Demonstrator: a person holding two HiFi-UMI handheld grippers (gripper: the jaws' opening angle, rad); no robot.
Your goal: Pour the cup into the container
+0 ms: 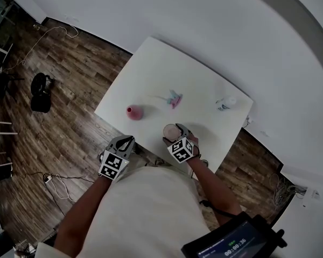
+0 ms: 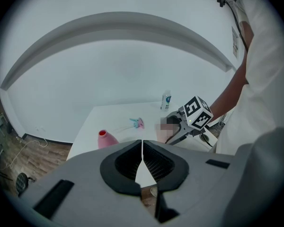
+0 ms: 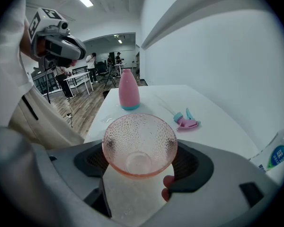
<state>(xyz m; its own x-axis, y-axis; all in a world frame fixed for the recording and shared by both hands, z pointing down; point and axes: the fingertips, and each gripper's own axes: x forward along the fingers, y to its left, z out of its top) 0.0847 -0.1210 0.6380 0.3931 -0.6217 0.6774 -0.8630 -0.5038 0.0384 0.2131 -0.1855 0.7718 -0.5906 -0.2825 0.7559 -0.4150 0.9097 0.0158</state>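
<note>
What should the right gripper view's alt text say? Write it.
The right gripper holds a pink glass cup between its jaws. Behind it, a pink bottle and a small pink-and-blue object sit on the white table.

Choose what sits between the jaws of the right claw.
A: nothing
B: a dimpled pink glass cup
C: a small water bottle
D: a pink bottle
B: the right gripper view shows the pink glass cup clamped between the jaws of the right claw, while the pink bottle stands farther off on the table.
</note>
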